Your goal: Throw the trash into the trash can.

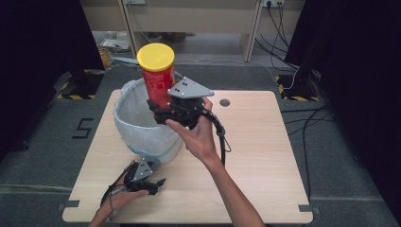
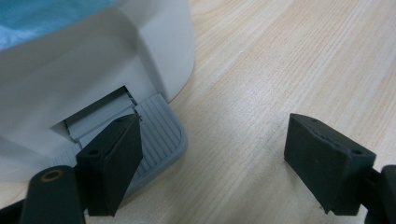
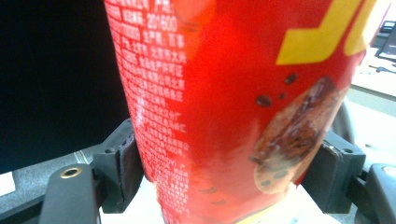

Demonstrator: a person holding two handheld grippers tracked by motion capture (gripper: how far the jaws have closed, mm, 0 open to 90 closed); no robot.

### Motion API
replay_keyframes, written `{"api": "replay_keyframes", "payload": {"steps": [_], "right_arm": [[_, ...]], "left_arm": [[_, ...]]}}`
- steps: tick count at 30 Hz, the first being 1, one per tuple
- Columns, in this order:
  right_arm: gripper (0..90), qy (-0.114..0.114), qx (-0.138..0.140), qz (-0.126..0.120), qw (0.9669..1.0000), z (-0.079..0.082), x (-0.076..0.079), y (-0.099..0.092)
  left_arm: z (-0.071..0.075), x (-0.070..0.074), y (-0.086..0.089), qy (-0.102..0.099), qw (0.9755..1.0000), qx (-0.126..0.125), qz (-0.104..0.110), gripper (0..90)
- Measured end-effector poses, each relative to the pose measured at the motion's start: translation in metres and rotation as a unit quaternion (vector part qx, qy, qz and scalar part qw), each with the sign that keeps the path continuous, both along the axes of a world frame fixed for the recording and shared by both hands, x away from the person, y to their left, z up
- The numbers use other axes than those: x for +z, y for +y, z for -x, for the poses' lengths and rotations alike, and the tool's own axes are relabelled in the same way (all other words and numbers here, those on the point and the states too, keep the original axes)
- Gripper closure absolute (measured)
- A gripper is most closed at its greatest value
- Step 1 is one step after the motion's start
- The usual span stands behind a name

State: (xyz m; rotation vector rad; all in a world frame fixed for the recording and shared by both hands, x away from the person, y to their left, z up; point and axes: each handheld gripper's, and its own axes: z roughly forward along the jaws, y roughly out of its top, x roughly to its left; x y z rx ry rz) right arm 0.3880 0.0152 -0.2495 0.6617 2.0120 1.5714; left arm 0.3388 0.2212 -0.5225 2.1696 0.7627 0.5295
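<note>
While upright above the bin [image 1: 124,124], the red can [image 1: 156,82] sits clamped in the right gripper [image 1: 163,111].

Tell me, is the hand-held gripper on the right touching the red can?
Touching. In the right gripper view, the right hand-held gripper has both black pads pressed against the red can, one on each side.

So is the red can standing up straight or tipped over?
Standing up straight. The red can is held upright in the right gripper above the white bin, with its yellow lid on top.
</note>
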Motion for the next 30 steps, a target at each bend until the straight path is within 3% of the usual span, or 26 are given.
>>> {"api": "replay_keyframes", "payload": {"steps": [15, 30], "right_arm": [[24.7, 0.012, 0.012, 0.009, 0.9998, -0.013, -0.007, 0.027], [24.6, 0.024, 0.015, 0.026, 0.9992, -0.024, -0.015, 0.042]], "left_arm": [[0.0, 0.0, 0.0, -0.001, 1.0, 0.0, 0.001, 18.5], [0.0, 0.0, 0.0, -0.001, 1.0, 0.0, 0.002, 18.5]]}}
